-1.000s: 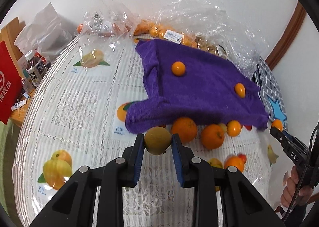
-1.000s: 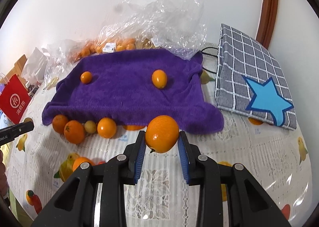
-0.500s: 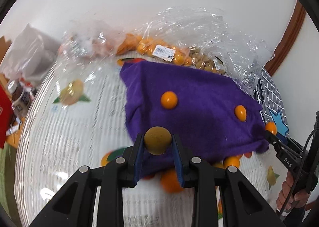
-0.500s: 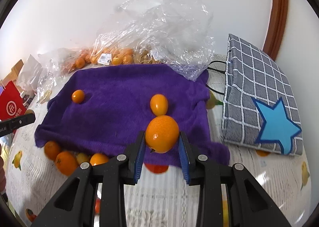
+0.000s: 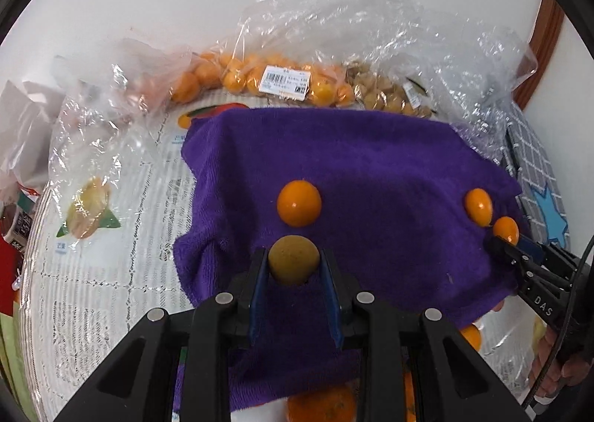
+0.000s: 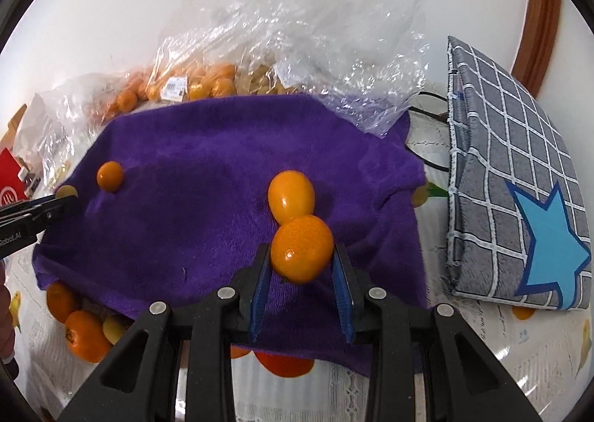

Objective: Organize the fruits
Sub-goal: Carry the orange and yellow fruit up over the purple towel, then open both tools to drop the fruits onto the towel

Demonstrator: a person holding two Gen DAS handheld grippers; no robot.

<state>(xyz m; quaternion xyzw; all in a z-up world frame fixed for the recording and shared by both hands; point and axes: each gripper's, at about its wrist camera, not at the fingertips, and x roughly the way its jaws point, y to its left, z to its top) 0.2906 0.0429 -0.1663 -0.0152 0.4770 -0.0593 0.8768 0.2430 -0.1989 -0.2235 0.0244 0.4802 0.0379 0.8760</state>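
Both claws have swung in over the purple towel (image 5: 389,162), left claw (image 5: 294,275) pinching a brownish-green fruit (image 5: 293,261), right claw (image 6: 301,266) an orange (image 6: 301,249), each just short of a kumquat (image 5: 299,203), ready for set-down.

The purple towel (image 6: 208,177) hides part of the loose oranges (image 6: 87,334) at its near edge. Another orange (image 5: 321,405) is cut off by the bottom edge behind the left hand-held gripper (image 5: 293,295). The label (image 5: 286,82) on the fruit bag (image 5: 260,77) is too small to read.
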